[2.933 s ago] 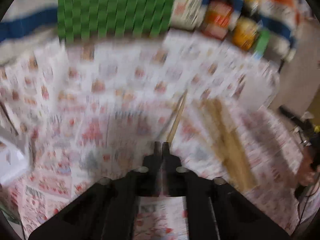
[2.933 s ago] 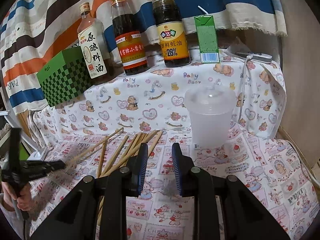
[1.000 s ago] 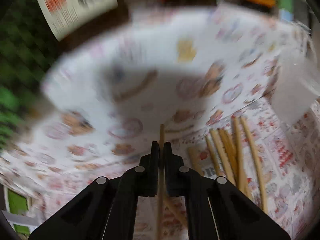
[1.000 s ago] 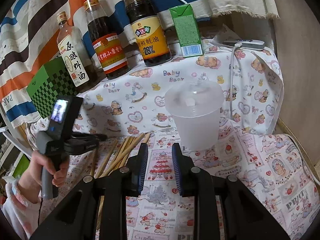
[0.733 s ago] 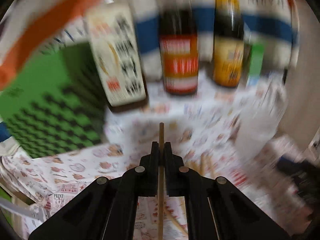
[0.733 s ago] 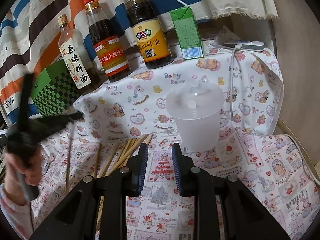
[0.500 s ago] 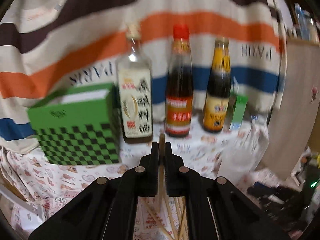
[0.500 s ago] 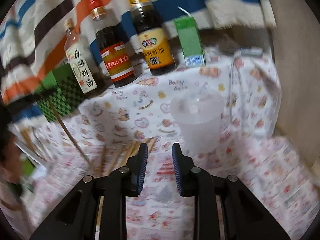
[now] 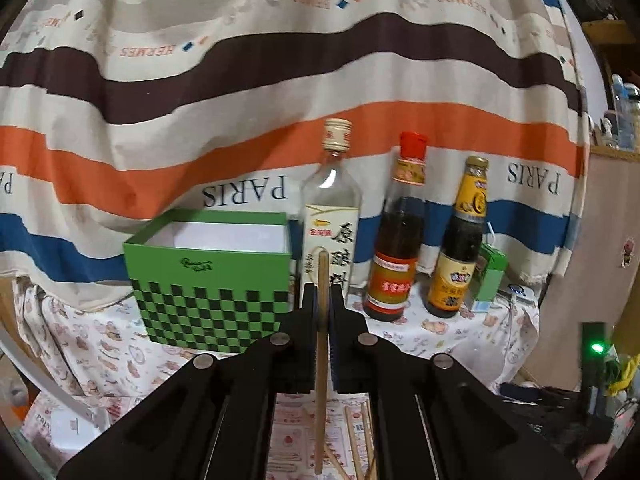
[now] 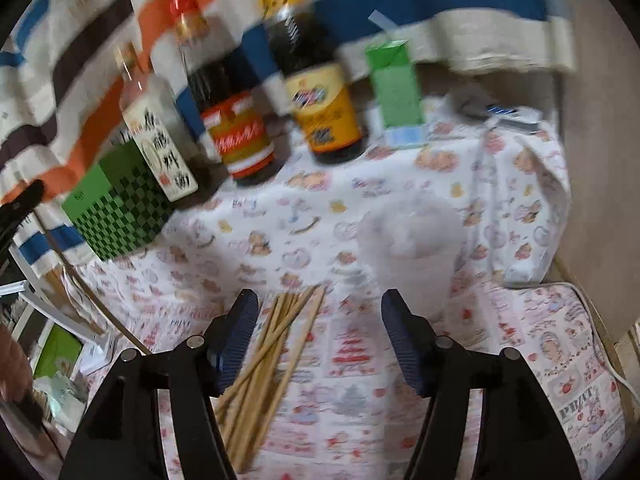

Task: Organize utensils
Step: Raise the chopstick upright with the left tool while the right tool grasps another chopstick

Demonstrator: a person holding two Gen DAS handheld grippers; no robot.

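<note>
My left gripper [image 9: 322, 294] is shut on one wooden chopstick [image 9: 321, 364], held upright in the air and level with the bottles. The same chopstick [image 10: 94, 300] shows slanted at the left of the right wrist view. Several more wooden chopsticks [image 10: 266, 364] lie in a loose bundle on the patterned cloth, just ahead of my right gripper [image 10: 318, 332], which is open wide and empty above them. A translucent plastic cup [image 10: 412, 256] stands upright to the right of the bundle, close to the right finger [image 10: 404, 344].
A green checkered box [image 9: 212, 276] with an open top stands on the raised shelf at the left. Three sauce bottles [image 9: 396, 232] and a green drink carton [image 9: 486, 278] stand beside it. A striped cloth hangs behind. Cables lie at the right edge.
My left gripper has lifted the chopstick off the cloth and tilted up to face the shelf. My right gripper has opened wide and moved closer to the bundle and the cup.
</note>
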